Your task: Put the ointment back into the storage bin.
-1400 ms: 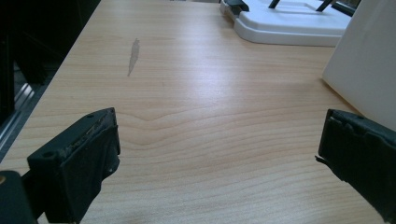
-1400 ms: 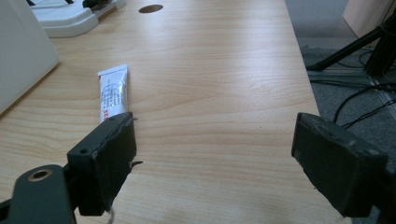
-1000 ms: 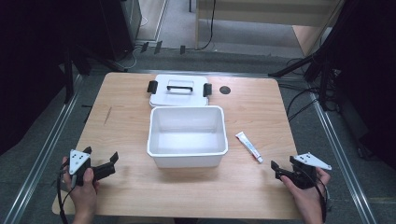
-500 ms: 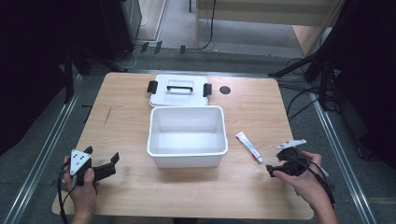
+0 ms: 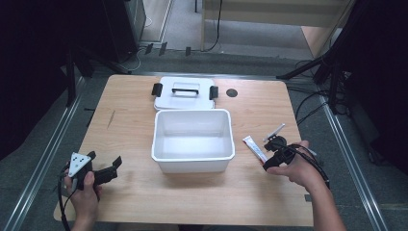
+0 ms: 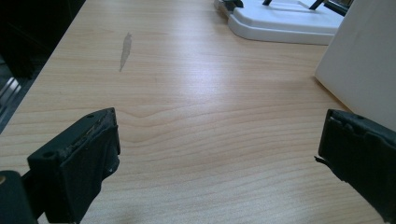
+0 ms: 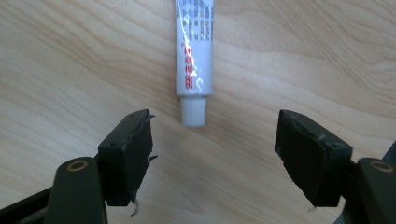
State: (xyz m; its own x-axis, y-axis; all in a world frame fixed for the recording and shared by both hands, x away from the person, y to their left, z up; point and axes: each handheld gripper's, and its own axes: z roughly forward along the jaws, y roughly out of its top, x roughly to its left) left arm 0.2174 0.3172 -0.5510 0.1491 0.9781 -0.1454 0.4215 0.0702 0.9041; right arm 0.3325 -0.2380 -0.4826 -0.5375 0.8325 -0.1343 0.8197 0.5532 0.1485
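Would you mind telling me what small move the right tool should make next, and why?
Probably ease the right tool forward and down so its open jaws straddle the white tube, then close. In the right gripper view the tube's cap lies just ahead of the gap between the jaws, flat on the table, so nothing is gripped yet.

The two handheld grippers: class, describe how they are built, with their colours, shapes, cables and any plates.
The left gripper and the right gripper are black, each with two blocky jaws faced with dark, worn pads. A brass-coloured rivet sits at the jaw bases. A grey three-cornered plate tops the left one, and a black cable trails from the right. The forearms are bare.
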